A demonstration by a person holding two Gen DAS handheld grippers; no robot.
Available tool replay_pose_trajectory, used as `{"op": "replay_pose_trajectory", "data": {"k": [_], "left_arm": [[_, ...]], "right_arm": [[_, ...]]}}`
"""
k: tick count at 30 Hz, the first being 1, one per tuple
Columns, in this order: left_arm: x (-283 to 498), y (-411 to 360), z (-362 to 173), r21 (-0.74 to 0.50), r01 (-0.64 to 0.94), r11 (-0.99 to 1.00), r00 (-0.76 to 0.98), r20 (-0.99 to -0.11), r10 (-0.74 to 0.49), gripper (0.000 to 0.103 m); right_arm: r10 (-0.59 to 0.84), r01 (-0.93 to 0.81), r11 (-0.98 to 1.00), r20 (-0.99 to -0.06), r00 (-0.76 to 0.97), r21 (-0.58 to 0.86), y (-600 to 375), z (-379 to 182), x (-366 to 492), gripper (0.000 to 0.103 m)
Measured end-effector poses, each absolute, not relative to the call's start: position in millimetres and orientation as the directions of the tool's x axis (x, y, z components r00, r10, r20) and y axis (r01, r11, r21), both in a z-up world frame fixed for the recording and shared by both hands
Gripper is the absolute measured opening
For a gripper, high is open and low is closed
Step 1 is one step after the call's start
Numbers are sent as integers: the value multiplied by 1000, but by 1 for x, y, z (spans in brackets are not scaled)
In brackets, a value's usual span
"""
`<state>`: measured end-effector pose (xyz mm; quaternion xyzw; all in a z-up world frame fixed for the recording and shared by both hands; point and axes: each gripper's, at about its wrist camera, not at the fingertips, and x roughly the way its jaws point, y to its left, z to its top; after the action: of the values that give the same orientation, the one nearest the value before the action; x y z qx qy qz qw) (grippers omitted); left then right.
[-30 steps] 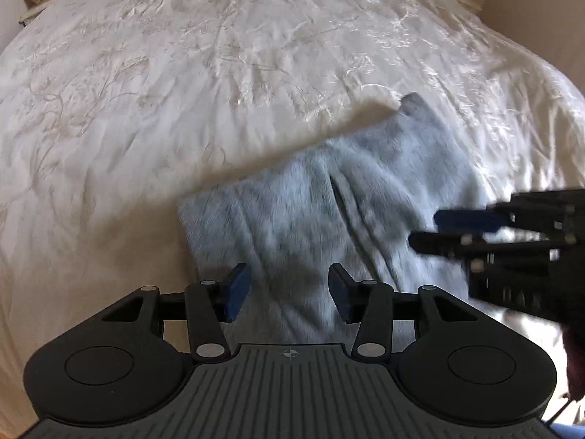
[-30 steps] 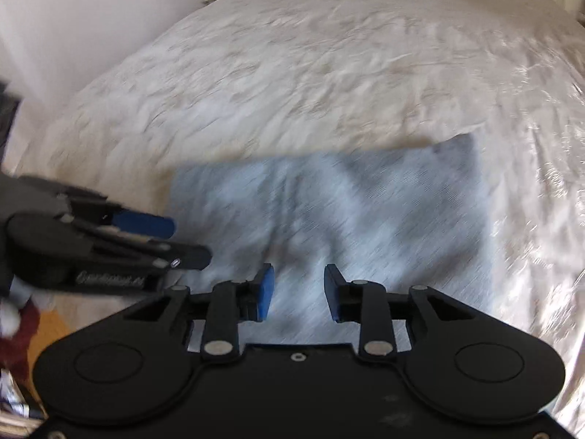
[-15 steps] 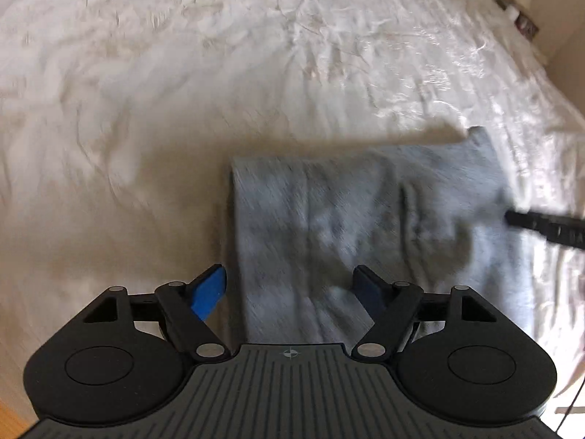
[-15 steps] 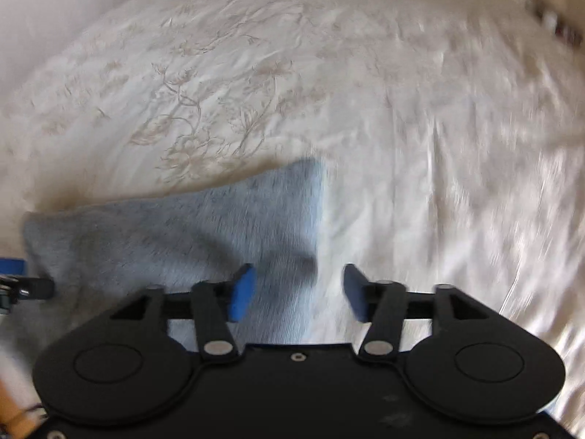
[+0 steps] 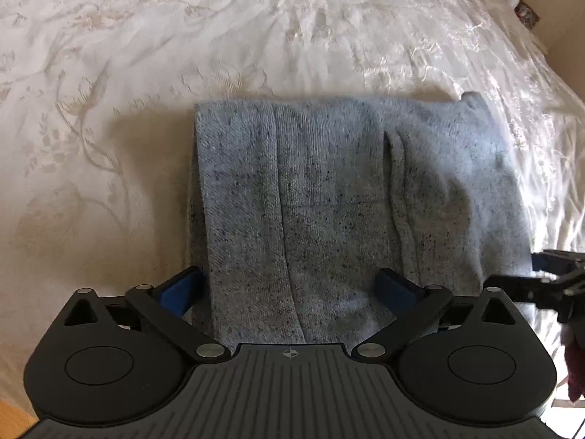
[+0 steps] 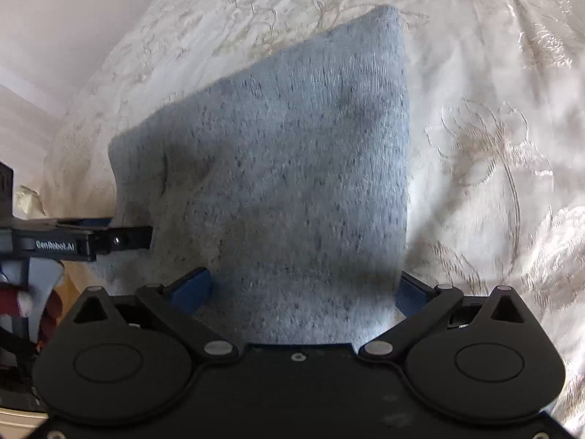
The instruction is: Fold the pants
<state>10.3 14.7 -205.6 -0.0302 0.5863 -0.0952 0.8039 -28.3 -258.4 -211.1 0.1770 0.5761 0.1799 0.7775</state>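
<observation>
- Both hand-held grippers have spread wider and dropped close to the pants [image 5: 351, 197] since a second ago.
- Left hand-held gripper [image 5: 292, 287]: fingers wide apart, straddling the pants' near left part, one blue pad [image 5: 179, 289] just outside the left fold edge.
- Pants: folded grey rectangle lying flat on the bed [image 5: 146, 55], creases running away from the camera.
- Right hand-held gripper [image 6: 303, 289]: spread wide around the pants' near right corner, pinching nothing.
</observation>
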Motion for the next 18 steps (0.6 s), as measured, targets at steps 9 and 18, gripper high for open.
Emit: {"op": "replay_pose_trajectory", "data": {"k": [9, 18], "left_arm": [[8, 44, -190, -156, 74, 985, 331, -928, -172, 102], [37, 49, -224, -332, 139, 933, 222, -908, -356, 103]], "right_arm": [[485, -66, 870, -823, 297, 489, -261, -209, -9, 103], [436, 17, 885, -842, 318, 465, -253, -217, 0, 103]]}}
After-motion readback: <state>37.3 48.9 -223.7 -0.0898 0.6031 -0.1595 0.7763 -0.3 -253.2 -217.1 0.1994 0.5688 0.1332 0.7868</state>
